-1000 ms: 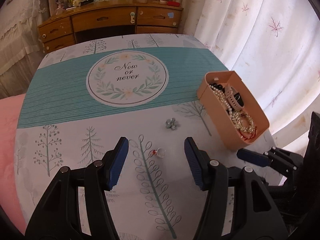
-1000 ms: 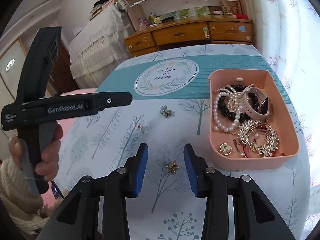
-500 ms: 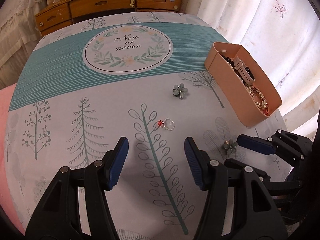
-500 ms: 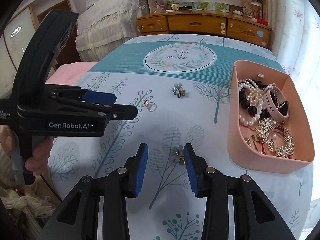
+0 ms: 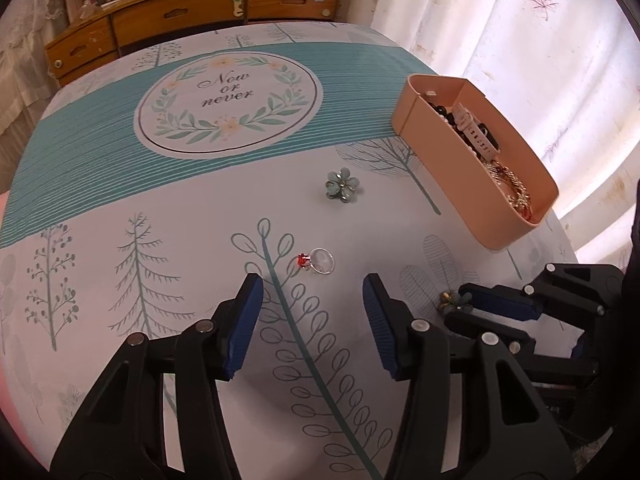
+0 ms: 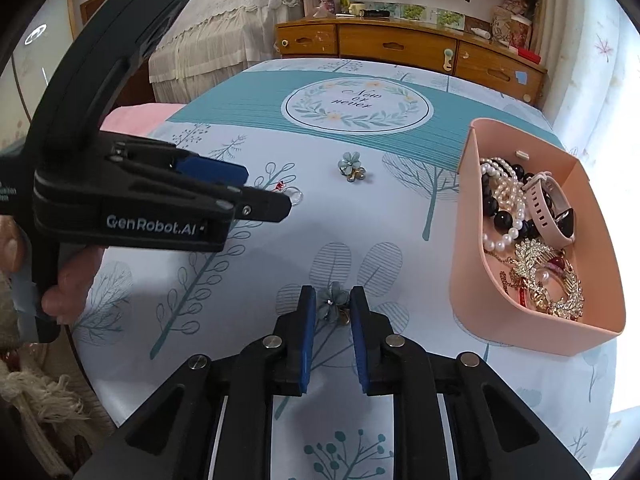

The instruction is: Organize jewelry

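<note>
**Flower earring between closing pads**

Flower earring [image 6: 334,305] is seen on the tablecloth [image 6: 380,232], bracketed by the right gripper [image 6: 331,312], whose pads sit nearly closed at its sides; firm contact cannot be told. Its petals face upward. The left gripper [image 5: 312,312] is spread wide just short of the ring [image 5: 318,261], whose red stone points left. The pink tray [image 6: 516,320] stands to the right.

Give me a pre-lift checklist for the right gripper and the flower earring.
1. Earring between the right gripper's fingers: ok.
2. Fingers clamped on it: cannot tell; they sit close on both sides, contact unclear.
3. Bin has room: ok, open pink floor shows at its far end.
4. Path to the bin: ok, only bare cloth lies between.
5. Left gripper out of the way: ok, open, over the ring.
6. Second earring apart from the grasp: ok.
</note>
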A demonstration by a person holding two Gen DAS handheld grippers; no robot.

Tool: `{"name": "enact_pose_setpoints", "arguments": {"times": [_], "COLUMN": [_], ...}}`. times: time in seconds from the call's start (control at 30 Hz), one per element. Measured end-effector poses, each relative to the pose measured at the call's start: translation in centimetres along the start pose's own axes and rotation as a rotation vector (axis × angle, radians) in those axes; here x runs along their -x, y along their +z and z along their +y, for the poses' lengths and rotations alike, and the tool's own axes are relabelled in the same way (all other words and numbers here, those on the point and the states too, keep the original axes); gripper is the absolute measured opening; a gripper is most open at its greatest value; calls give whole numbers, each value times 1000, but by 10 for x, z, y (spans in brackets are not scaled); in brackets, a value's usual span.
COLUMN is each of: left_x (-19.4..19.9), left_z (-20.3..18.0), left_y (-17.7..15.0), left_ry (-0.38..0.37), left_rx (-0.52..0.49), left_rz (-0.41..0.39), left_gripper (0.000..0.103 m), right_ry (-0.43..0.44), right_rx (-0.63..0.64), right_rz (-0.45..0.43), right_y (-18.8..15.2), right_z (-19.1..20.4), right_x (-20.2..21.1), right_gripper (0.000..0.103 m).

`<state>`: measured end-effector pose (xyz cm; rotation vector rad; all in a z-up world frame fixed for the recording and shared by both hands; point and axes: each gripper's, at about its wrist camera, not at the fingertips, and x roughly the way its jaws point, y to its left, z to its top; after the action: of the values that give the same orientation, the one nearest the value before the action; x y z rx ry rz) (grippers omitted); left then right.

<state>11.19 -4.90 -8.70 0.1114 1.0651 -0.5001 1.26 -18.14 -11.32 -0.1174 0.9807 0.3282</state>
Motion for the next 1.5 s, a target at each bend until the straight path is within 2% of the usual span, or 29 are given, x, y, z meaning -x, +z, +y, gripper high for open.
{"name": "enact_pose_setpoints", "arguments": {"times": [0.13, 0.33, 0.47, 0.63, 0.9, 1.1, 1.2, 1.37, 1.4, 1.43, 1.5], "left_x": [1, -3, -11, -13, -13, -16, -17, -18, -17, -17, -16], "left_z": [0, 2, 5, 1, 1, 2, 2, 0, 0, -1, -1], "left_y": [3, 9, 12, 9, 11, 19, 22, 21, 21, 20, 19], "left_ry": [-27, -17, -93, -105, -146, -188, -189, -174, -169, -163, -159], "left_rx": [-76, -236, -328, -472, -601, -627, -625, -615, -614, -609, -591], "left_rz": [-2, 10, 45, 33, 49, 71, 70, 69, 68, 65, 64], "left_gripper": [42, 35, 35, 35, 25, 24, 17, 15, 13, 6, 6], "right_ry": [8, 17, 25, 30, 33, 33, 34, 40, 38, 35, 35], "right_rx": [-27, -61, -76, -88, -91, -97, -104, -118, -119, -121, -126], "right_rz": [-1, -5, -6, -6, -5, -4, -3, -2, -3, -3, -5], "right_y": [0, -1, -2, -2, -3, -3, -2, -2, -2, -2, -2], "right_z": [-7, -14, -17, -20, -20, -20, -20, -21, -21, -22, -23], "right_x": [0, 1, 2, 3, 4, 3, 3, 3, 3, 3, 3], "right_gripper": [15, 15, 15, 15, 15, 15, 15, 15, 15, 15, 15]}}
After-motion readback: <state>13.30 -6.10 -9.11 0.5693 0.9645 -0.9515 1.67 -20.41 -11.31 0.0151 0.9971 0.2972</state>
